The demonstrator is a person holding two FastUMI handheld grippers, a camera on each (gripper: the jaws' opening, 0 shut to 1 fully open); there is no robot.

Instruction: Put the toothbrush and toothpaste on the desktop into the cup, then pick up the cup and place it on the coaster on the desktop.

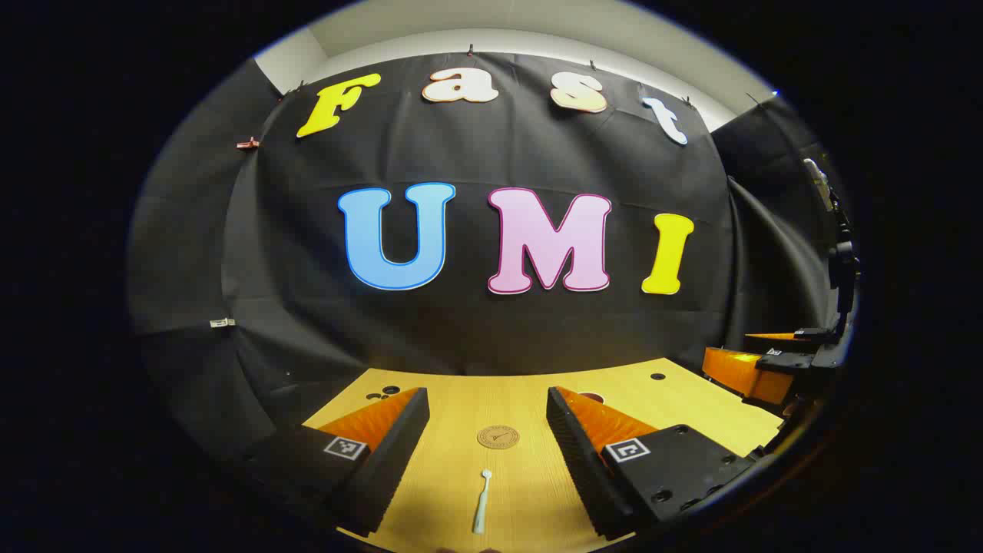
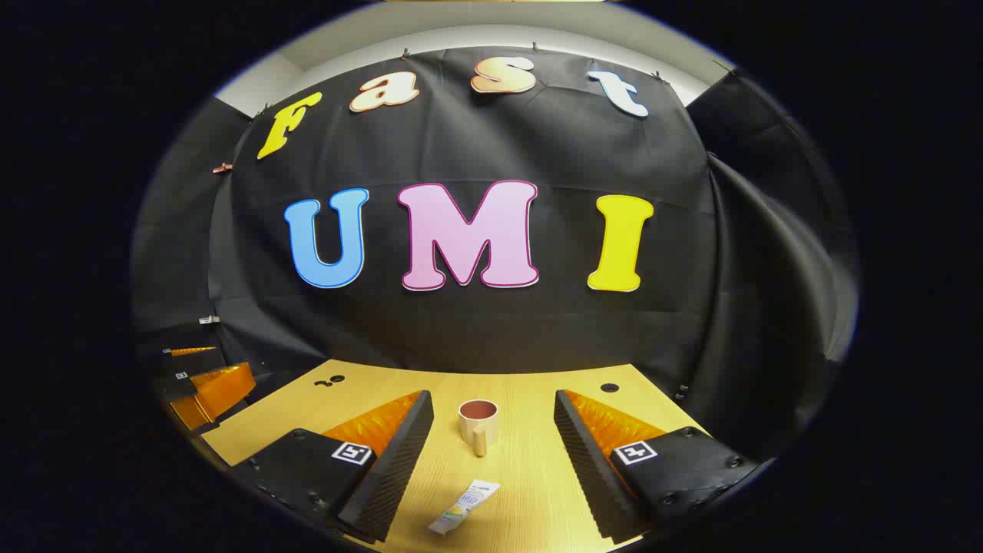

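Lying untouched on desktop [image 1: 537, 491]: toothbrush [image 1: 481, 503], toothpaste [image 2: 464, 508], cup [image 2: 478, 422], coaster [image 1: 498, 437]; left gripper [image 1: 488, 407], right gripper [image 2: 494, 407] both spread wide, nothing held.

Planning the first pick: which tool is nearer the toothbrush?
Left. The toothbrush lies on the desk between the left tool's open fingers; the right tool faces the cup and toothpaste instead.

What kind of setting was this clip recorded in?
Most likely a staged recording booth, not a real bathroom: black cloth wall hangs behind a bare wooden desktop, where a cup, toothpaste, toothbrush and coaster are laid out.
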